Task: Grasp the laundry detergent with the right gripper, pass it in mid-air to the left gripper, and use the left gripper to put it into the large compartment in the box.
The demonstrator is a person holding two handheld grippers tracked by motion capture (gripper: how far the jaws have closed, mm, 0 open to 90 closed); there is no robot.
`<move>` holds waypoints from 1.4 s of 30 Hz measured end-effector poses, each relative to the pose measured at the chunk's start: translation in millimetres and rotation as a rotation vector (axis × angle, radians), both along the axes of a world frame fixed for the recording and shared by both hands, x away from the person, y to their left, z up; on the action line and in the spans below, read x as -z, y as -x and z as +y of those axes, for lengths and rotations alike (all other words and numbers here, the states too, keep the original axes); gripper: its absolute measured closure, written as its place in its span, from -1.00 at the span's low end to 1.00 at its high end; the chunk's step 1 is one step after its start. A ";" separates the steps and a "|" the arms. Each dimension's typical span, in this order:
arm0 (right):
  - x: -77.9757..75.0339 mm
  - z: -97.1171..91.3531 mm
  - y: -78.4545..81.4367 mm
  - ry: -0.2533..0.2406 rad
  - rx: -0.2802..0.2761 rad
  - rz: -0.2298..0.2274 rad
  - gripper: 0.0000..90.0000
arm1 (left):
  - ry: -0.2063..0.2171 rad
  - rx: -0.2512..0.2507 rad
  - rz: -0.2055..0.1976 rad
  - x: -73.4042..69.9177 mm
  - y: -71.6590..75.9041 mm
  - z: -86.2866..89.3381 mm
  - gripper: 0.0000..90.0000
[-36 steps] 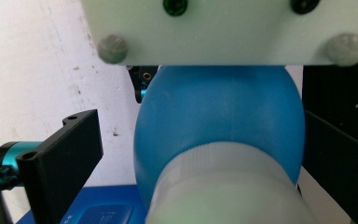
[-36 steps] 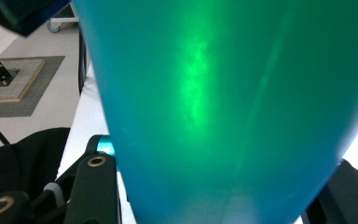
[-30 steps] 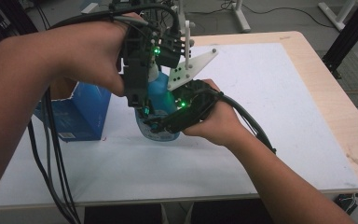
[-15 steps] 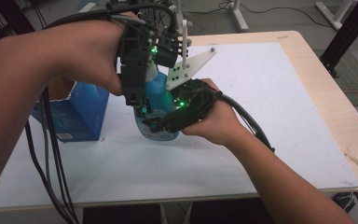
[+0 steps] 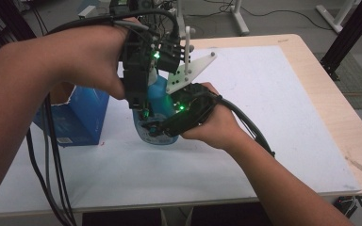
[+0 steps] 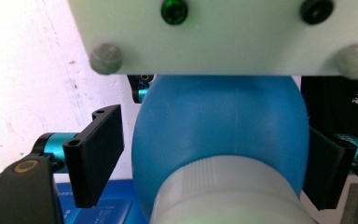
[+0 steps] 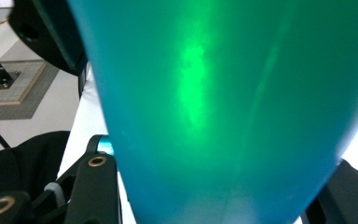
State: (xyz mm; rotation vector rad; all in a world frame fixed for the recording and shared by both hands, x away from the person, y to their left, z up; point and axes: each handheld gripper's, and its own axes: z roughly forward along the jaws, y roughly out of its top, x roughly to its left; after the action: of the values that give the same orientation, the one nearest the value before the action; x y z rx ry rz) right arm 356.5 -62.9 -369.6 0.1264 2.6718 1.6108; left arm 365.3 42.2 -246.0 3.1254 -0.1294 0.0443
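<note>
The right gripper is clamped on the blue bottle; the left gripper jaws, just closing, stand around its top, one not touching.

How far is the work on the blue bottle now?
Done: the right tool grips the blue bottle low, holding it upright. In hand: the left tool has been closing around the bottle's top, one pad not yet touching. Left: probably gripping and turning the white collar.
</note>
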 end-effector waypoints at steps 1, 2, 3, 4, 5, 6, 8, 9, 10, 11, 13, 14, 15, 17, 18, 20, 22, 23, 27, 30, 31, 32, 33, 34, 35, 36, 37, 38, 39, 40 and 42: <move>0.1 -0.2 -0.3 0.001 -0.001 0.001 0.00 | 0.000 -0.003 0.001 0.0 -0.1 0.0 -0.60; 0.2 -0.2 -0.4 0.000 -0.002 0.002 0.00 | -0.002 -0.004 0.000 0.1 -0.1 0.1 -0.60; 0.2 -0.2 -0.4 0.000 -0.002 0.002 0.00 | -0.002 -0.004 0.000 0.1 -0.1 0.1 -0.59; 0.1 -0.4 -0.4 0.000 0.000 0.002 0.00 | -0.004 -0.008 0.002 0.0 0.1 0.3 -0.55; 0.0 -0.5 -0.5 -0.002 0.000 0.000 0.00 | -0.004 -0.008 0.002 0.1 0.4 0.3 -0.55; -0.2 -0.6 -0.5 -0.004 0.001 0.000 0.00 | -0.004 -0.008 0.000 -0.2 0.6 0.3 -0.55; -0.5 -0.9 -0.5 -0.005 0.001 0.001 0.00 | 0.003 -0.008 -0.002 -0.6 1.0 0.4 -0.54; -0.6 -1.0 -0.4 -0.005 0.001 0.000 0.00 | 0.000 -0.005 -0.004 -1.1 1.1 0.1 -0.54; -0.6 -1.0 -0.5 -0.006 0.000 0.001 0.00 | -0.001 -0.003 -0.008 -1.1 1.4 -0.1 -0.54; -0.5 -0.9 -0.5 -0.006 0.002 0.000 0.00 | -0.001 -0.003 -0.008 -1.1 1.4 -0.1 -0.54; -0.5 -0.7 -0.3 -0.007 0.001 0.001 0.00 | 0.000 -0.003 -0.008 -1.5 1.9 -0.5 -0.50; -0.5 -0.7 -0.3 -0.007 0.001 0.001 0.00 | 0.000 -0.003 -0.008 -1.5 1.9 -0.5 -0.48; -0.5 -0.6 -0.3 -0.007 0.000 0.000 0.00 | -0.002 -0.003 -0.006 -1.9 2.0 -0.7 -0.48; -0.5 -0.6 -0.1 -0.007 -0.002 0.001 0.00 | -0.003 -0.004 -0.006 -2.3 2.4 -1.1 -0.48; -0.4 -0.6 -0.2 -0.007 -0.001 0.001 0.00 | -0.008 -0.006 -0.002 -2.4 2.4 -1.4 -0.47; -0.3 -0.5 -0.2 -0.007 -0.001 0.001 0.00 | -0.009 -0.006 0.004 -2.3 2.2 -1.5 -0.41; -0.4 -0.5 -0.4 -0.009 -0.002 0.000 0.00 | -0.012 -0.010 -0.001 -2.0 2.3 -1.7 -0.41; -0.5 -0.5 -0.1 -0.009 -0.001 0.000 0.00 | -0.012 -0.011 0.001 -1.7 2.1 -1.7 -0.41; -0.9 -0.8 0.1 -0.013 -0.004 0.000 0.00 | -0.017 -0.017 0.011 -1.4 1.7 -1.9 -0.28; -0.9 -0.8 0.3 -0.013 -0.004 -0.003 0.00 | -0.017 -0.029 0.018 -1.6 1.5 -2.7 -0.17; -0.8 -0.7 0.2 -0.013 -0.004 -0.006 0.00 | -0.020 -0.029 0.017 -1.7 1.1 -3.0 -0.17; -0.7 -0.8 0.1 -0.015 -0.006 -0.004 0.00 | -0.024 -0.030 0.018 -1.9 1.1 -3.5 -0.17; -0.7 -0.8 0.1 -0.015 -0.006 -0.004 0.00 | -0.024 -0.030 0.018 -1.9 1.1 -3.5 -0.17; -0.7 -0.7 0.1 -0.016 -0.006 -0.003 0.00 | -0.026 -0.034 0.014 -2.0 1.4 -4.1 -0.17; -0.7 -0.9 0.0 -0.017 -0.006 -0.004 0.00 | -0.030 -0.032 0.015 -2.3 1.4 -4.6 -0.16; -1.3 -1.2 0.3 -0.020 -0.008 0.003 0.00 | -0.034 -0.027 0.010 -2.8 2.1 -5.4 -0.16; -1.3 -1.2 0.3 -0.020 -0.008 0.003 0.00 | -0.034 -0.027 0.010 -2.8 2.1 -5.4 -0.16; -1.6 -1.4 0.4 -0.023 -0.006 0.001 0.00 | -0.038 -0.025 0.007 -3.7 2.5 -6.2 -0.15; -1.9 -1.6 0.5 -0.024 -0.004 0.000 0.00 | -0.038 -0.027 0.006 -4.2 2.7 -6.4 -0.15; -1.9 -1.6 0.5 -0.024 -0.004 0.000 0.00 | -0.038 -0.027 0.006 -4.2 2.7 -6.4 -0.15; -2.5 -2.5 0.3 -0.026 -0.009 0.000 0.00 | -0.034 -0.028 0.005 -4.8 3.1 -6.6 -0.15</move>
State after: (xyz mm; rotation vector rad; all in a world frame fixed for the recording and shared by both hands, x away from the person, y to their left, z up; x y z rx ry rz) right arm 356.2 -65.4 -367.1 0.1153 2.6552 1.6488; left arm 362.2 35.6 -241.2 3.1613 -0.0869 0.0350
